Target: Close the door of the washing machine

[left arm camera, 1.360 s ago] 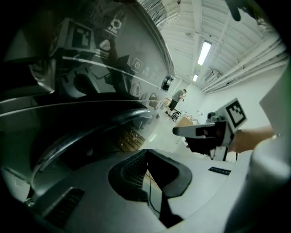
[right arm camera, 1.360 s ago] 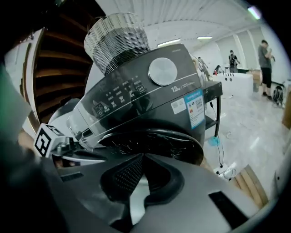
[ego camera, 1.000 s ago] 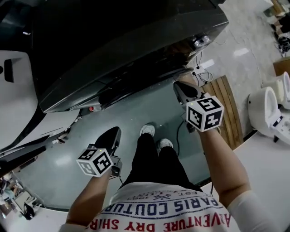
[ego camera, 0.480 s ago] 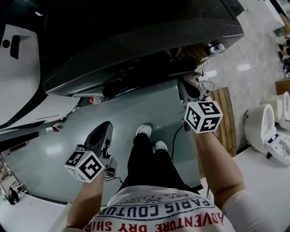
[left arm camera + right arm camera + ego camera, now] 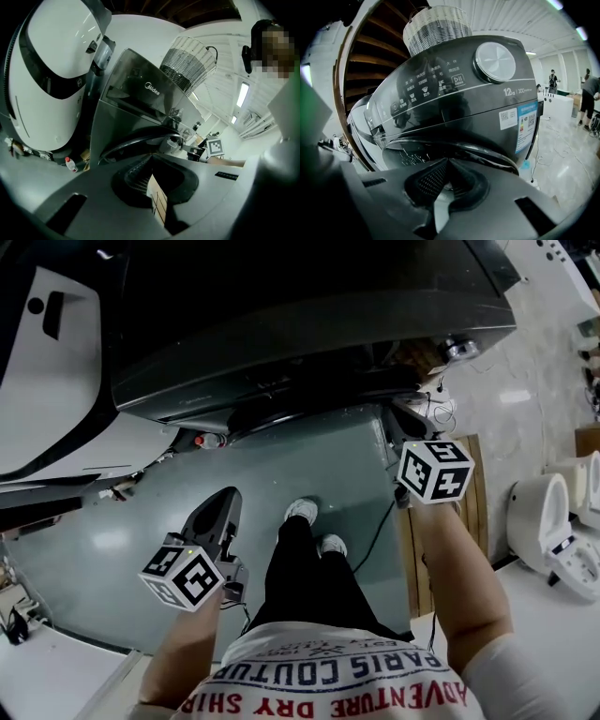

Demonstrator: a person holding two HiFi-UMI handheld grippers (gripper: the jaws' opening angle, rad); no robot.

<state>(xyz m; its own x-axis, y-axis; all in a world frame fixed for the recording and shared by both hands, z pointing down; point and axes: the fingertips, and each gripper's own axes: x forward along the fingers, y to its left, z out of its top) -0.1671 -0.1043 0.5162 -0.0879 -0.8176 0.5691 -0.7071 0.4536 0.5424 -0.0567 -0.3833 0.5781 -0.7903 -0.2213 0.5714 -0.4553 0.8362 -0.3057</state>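
Left gripper (image 5: 230,495), jaws pinched together on nothing, hangs low beside the person's left leg. Its forearm is bent and close to the body, and its tips are over the grey-green floor (image 5: 309,460). Right gripper (image 5: 448,161), also closed and empty, reaches forward on a straighter arm. It is close up to the door (image 5: 454,140) of the dark washing machine (image 5: 300,315). The door's curved rim stands out from the front; whether it is latched cannot be told. On top sits a wicker basket (image 5: 436,23).
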